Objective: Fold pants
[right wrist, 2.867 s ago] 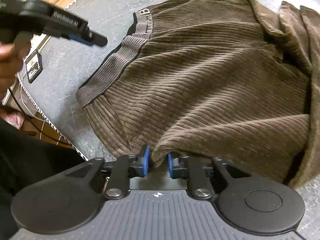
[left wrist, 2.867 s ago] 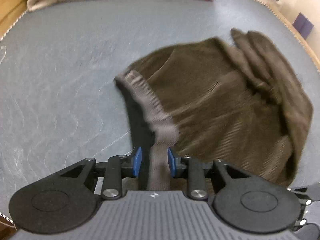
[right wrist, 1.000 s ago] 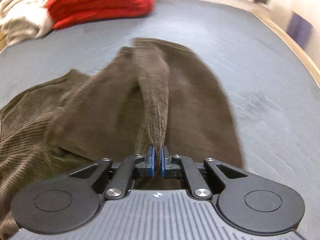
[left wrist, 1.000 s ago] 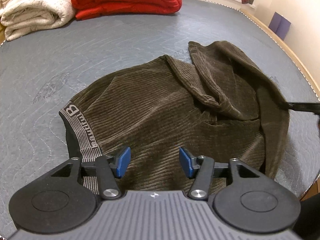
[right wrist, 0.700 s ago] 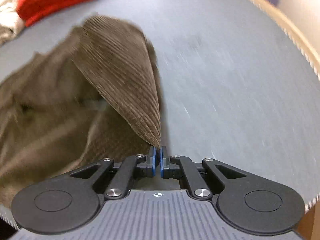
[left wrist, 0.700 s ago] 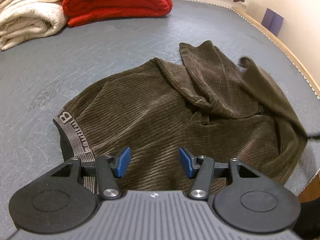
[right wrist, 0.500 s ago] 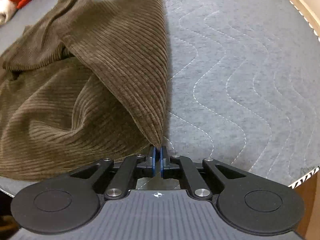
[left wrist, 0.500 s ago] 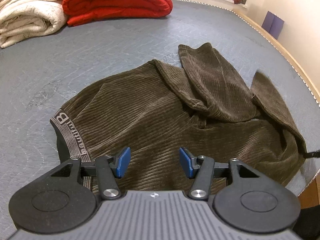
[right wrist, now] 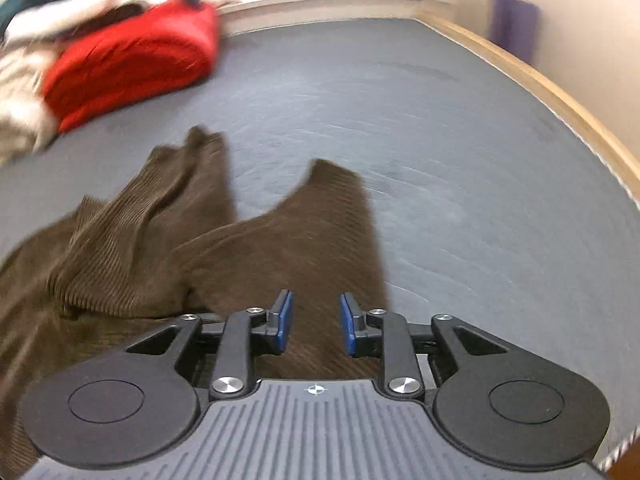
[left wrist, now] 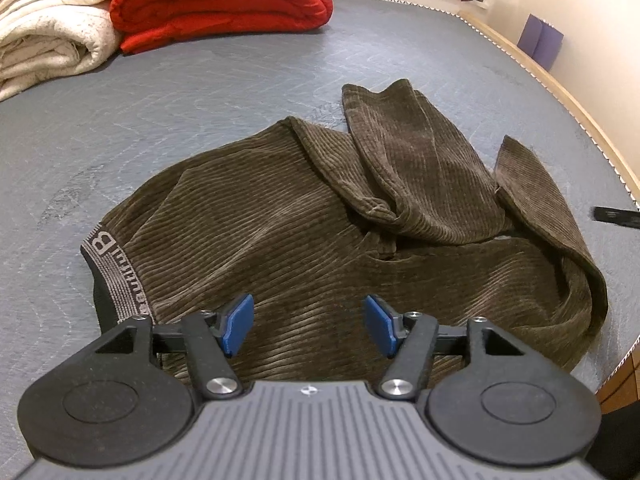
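Note:
Brown corduroy pants (left wrist: 312, 232) lie crumpled on the grey quilted mattress (left wrist: 200, 92), with the grey lettered waistband (left wrist: 116, 276) at the left and the legs bunched at the right. My left gripper (left wrist: 306, 328) is open and empty, hovering over the near edge of the pants. My right gripper (right wrist: 314, 326) is open and empty above one spread pant leg (right wrist: 320, 232); the right wrist view is blurred by motion. Its dark tip (left wrist: 616, 216) shows at the right edge of the left wrist view.
A folded red blanket (left wrist: 216, 4) and a cream blanket (left wrist: 48, 32) lie at the far left of the mattress. The wooden bed edge (left wrist: 568, 100) and wall run along the right. A purple object (left wrist: 540, 40) stands by the wall.
My right gripper pulled a pant leg out to the right, laid it down, then opened and let go. My left gripper released the waistband earlier and stays open.

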A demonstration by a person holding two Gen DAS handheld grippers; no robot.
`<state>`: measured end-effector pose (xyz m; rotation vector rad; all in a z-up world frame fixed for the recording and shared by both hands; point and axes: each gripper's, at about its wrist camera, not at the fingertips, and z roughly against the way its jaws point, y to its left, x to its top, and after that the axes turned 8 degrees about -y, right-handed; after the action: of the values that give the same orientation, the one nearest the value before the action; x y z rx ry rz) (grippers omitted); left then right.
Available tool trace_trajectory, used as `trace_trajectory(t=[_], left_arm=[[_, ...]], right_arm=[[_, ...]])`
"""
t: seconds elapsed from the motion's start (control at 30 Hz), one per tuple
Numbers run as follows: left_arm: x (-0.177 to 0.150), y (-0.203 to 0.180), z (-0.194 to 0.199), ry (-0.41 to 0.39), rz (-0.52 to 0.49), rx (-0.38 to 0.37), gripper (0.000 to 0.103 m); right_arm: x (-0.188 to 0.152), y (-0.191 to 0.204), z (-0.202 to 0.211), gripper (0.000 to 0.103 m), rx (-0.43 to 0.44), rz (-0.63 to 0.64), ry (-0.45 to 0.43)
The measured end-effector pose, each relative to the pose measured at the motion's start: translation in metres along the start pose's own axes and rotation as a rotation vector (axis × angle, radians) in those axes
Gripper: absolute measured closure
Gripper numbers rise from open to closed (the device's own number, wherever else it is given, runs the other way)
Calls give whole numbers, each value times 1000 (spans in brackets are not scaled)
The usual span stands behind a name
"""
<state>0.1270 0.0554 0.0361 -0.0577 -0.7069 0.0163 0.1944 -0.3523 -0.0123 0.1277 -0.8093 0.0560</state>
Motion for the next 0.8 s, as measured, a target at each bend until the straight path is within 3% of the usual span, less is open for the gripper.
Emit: trace_trajectory(t=[0.1, 0.2, 0.3, 0.47, 0.53, 0.67, 0.7, 0.8], left_arm=[[-1, -2, -2, 9, -1, 3, 34], [-3, -3, -4, 18, -3, 0, 34], [-2, -2, -5, 19, -12, -4, 33], [4, 12, -9, 15, 14, 17, 32], [6, 17, -10, 16, 29, 26, 32], [7, 20, -11, 19, 31, 38, 32], [7, 20, -11, 19, 28, 38, 32], [4, 16, -8, 19, 15, 33, 32]], right_arm=[[-3, 35, -26, 57, 25, 86, 19], [-14, 72, -61, 57, 4, 239, 83], [-18, 104, -79, 54, -7, 416, 60], [-26, 120, -109, 57, -76, 568, 88], [-18, 115, -112, 75, -49, 528, 80], [-5, 95, -103, 88, 6, 386, 64], [-2, 82, -84, 96, 22, 339, 51], [17, 37, -48, 96, 24, 156, -65]])
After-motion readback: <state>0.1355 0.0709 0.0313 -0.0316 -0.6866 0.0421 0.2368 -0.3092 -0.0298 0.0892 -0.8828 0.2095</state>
